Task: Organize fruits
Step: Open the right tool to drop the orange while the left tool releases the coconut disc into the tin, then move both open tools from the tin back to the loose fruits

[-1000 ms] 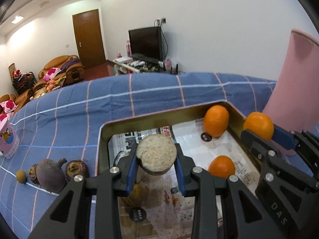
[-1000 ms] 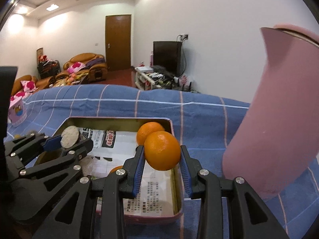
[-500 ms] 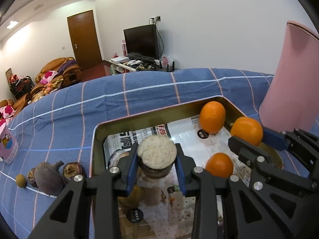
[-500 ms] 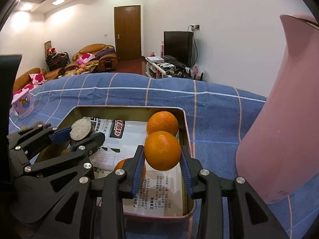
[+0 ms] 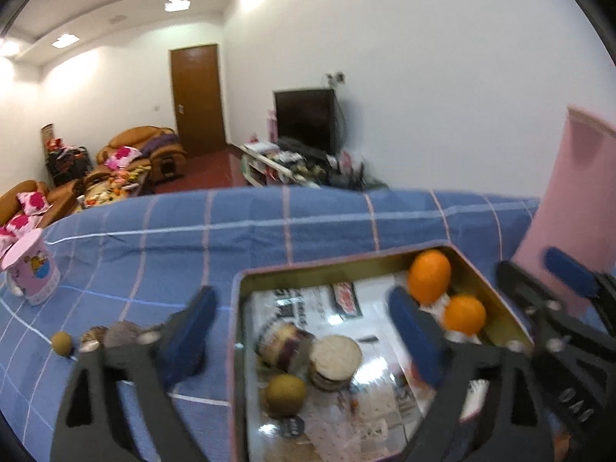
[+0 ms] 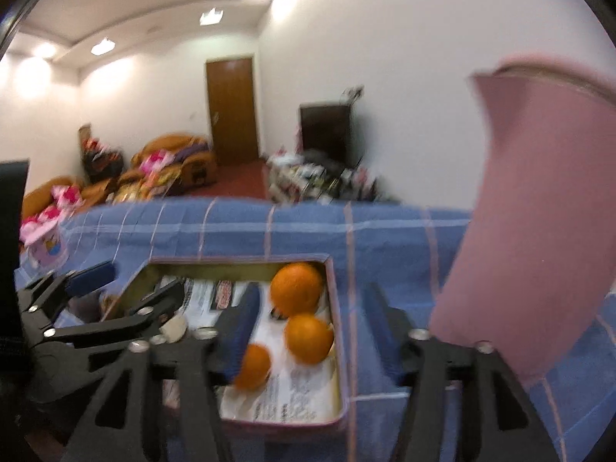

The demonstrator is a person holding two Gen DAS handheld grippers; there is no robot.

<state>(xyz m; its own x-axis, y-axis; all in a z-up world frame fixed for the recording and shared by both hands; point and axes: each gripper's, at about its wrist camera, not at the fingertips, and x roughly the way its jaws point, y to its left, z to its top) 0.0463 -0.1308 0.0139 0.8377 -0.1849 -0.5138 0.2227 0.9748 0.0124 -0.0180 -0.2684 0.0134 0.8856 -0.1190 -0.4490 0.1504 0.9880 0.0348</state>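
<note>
Blue checked cloth is covering the surface (image 5: pixel 308 215), and behind it a living room is showing a brown door, sofas and a dark television. We are holding both tools above the metal tray (image 5: pixel 496 300), which is lined with newspaper.

Our left hand-held gripper (image 5: pixel 300 319) is standing wide open with nothing between its blue pads; below it in the tray are lying a cut purple fruit (image 5: pixel 335 356) with its pale face up, another purple piece and a small brown fruit (image 5: pixel 286 392). Our right hand-held gripper (image 6: pixel 308 319) is likewise spread wide and empty, with three oranges (image 6: pixel 308 338) sitting in the tray at about 12 o'clock from it.

Outside the tray, at 9 o'clock in the left view, more dark fruit (image 5: pixel 121 333) and a small round one (image 5: pixel 61 342) are waiting on the cloth.

We are judging the risks: the oranges are round and may be rolling, the tall pink jug (image 6: pixel 539 231) is standing just beside the tray at 3 o'clock and could be knocked, and both views are blurring, so our grippers could be clipping the tray rim or each other.
</note>
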